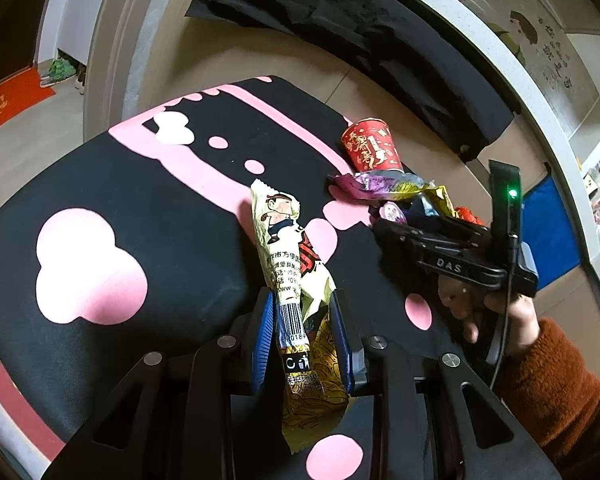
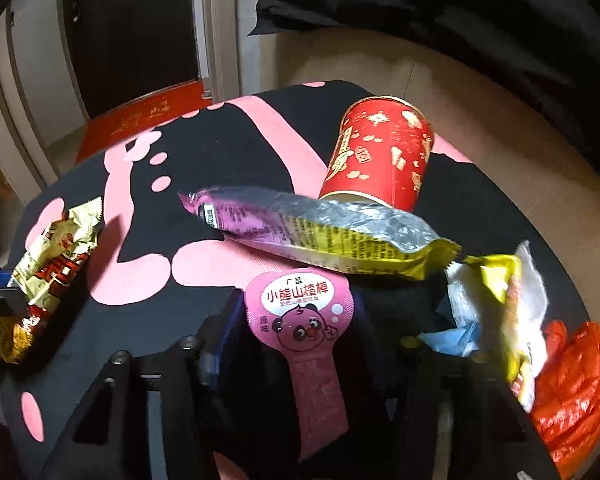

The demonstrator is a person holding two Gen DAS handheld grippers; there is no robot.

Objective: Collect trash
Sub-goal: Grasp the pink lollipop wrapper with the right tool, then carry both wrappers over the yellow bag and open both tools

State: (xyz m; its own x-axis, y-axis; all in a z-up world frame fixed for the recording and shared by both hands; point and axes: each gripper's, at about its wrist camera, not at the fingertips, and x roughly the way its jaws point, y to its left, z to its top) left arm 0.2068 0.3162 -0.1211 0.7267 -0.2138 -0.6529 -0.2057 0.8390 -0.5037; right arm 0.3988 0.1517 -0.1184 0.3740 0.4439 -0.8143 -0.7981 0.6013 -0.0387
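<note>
From the left wrist, the left gripper [image 1: 302, 336] has its jaws clamped on a yellow snack wrapper [image 1: 288, 264] above the black-and-pink worktop [image 1: 100, 184]; the right gripper [image 1: 384, 224] reaches into the litter beside a red cup [image 1: 374, 150].

From the right wrist, a pink lollipop wrapper [image 2: 306, 328] lies between the half-open jaws; whether they pinch it I cannot tell. Pickup is underway; next, close firmly and lift clear of the purple packet [image 2: 320, 232].
</note>
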